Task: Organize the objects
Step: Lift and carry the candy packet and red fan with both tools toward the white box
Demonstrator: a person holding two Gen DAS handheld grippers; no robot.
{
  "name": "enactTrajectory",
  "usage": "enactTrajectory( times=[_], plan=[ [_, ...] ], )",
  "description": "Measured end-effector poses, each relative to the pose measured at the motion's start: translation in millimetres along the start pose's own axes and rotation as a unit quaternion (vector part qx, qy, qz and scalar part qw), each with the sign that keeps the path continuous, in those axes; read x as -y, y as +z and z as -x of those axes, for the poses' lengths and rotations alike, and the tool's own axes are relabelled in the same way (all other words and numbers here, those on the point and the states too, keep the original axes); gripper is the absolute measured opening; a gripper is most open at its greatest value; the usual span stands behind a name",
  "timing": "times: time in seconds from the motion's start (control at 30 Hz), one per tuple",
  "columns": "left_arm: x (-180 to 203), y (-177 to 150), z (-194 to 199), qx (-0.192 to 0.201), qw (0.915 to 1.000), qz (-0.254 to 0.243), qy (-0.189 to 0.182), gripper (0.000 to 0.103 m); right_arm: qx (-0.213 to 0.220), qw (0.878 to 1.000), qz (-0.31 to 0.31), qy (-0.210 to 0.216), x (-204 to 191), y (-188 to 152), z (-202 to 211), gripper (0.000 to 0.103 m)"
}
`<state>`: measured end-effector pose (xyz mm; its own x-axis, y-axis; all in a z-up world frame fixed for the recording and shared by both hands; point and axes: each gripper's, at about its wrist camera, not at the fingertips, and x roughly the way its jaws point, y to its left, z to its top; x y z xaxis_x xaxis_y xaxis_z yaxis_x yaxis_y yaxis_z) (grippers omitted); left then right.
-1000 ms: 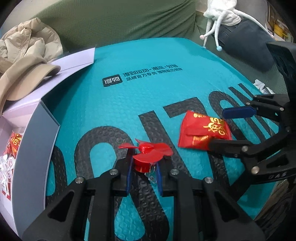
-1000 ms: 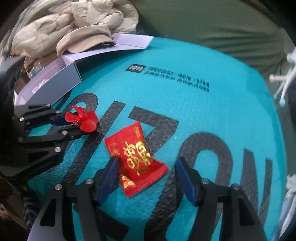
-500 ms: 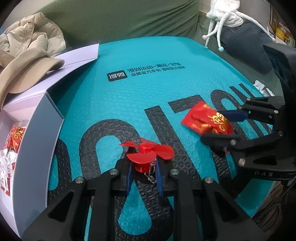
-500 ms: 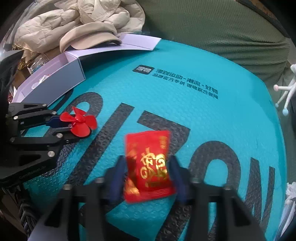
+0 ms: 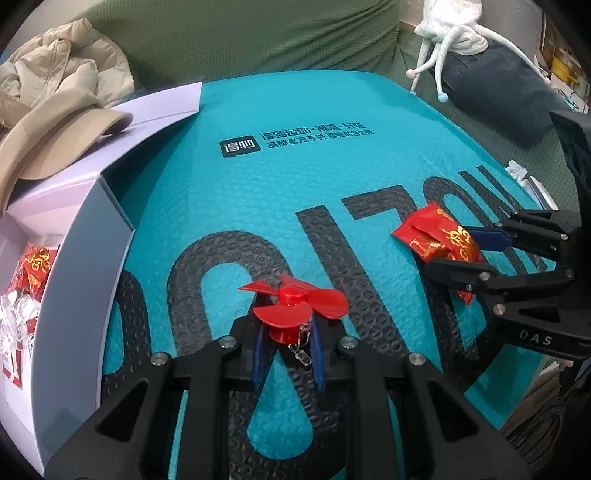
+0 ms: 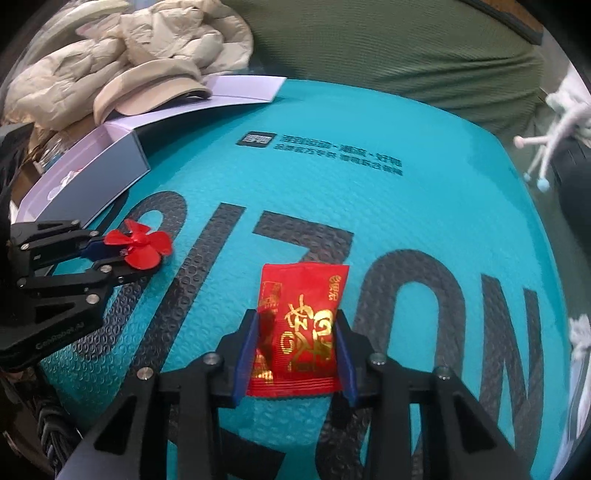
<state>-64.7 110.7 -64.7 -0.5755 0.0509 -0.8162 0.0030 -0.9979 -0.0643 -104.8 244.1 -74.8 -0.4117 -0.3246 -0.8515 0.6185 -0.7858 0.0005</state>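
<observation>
A red toy propeller (image 5: 295,302) with a small metal chain sits between the blue pads of my left gripper (image 5: 286,332), which is shut on its hub just above the teal mailer. A red snack packet (image 6: 301,321) with gold characters stands lengthwise between the pads of my right gripper (image 6: 295,332), which press on both its sides. From the left wrist view, the right gripper (image 5: 452,251) holds the packet (image 5: 424,230) at the right. In the right wrist view, the left gripper (image 6: 114,254) and the propeller (image 6: 140,247) are at the left.
A large teal bubble mailer (image 5: 295,166) with black letters covers the surface. An open pale box (image 5: 85,236) stands at the left with another red packet (image 5: 37,266) and clear-wrapped items inside. A beige cap (image 5: 55,140) lies on its lid. A white plush toy (image 5: 450,29) is at the back right.
My right gripper closed from wide open onto the red packet, and the packet turned from slanted to lengthwise between the fingers. The left gripper kept hold of the propeller.
</observation>
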Motion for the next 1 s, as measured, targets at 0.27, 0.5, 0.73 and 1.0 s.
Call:
enactTrajectory(
  times=[0.27, 0.5, 0.73, 1.0],
  plan=[
    [-0.6, -11.5, 29.8, 0.013, 0.9995, -0.026, -0.012, 0.019, 0.0, 0.997, -0.072, -0.014, -17.2, -21.5, 26.8, 0.039],
    [-0.7, -28.9, 71.0, 0.027, 0.9983, -0.051, -0.011, 0.019, 0.023, 0.995, -0.09, -0.026, -48.9, -32.8, 64.8, 0.039],
    [-3.0, -52.9, 123.1, 0.042, 0.9965, -0.071, -0.007, 0.019, 0.045, 0.994, -0.098, -0.023, -90.7, -51.2, 101.9, 0.039],
    [-16.4, -93.5, 187.1, 0.058, 0.9955, -0.075, 0.003, 0.019, 0.076, 0.992, -0.095, -0.021, -154.7, -78.8, 154.9, 0.039]
  ],
)
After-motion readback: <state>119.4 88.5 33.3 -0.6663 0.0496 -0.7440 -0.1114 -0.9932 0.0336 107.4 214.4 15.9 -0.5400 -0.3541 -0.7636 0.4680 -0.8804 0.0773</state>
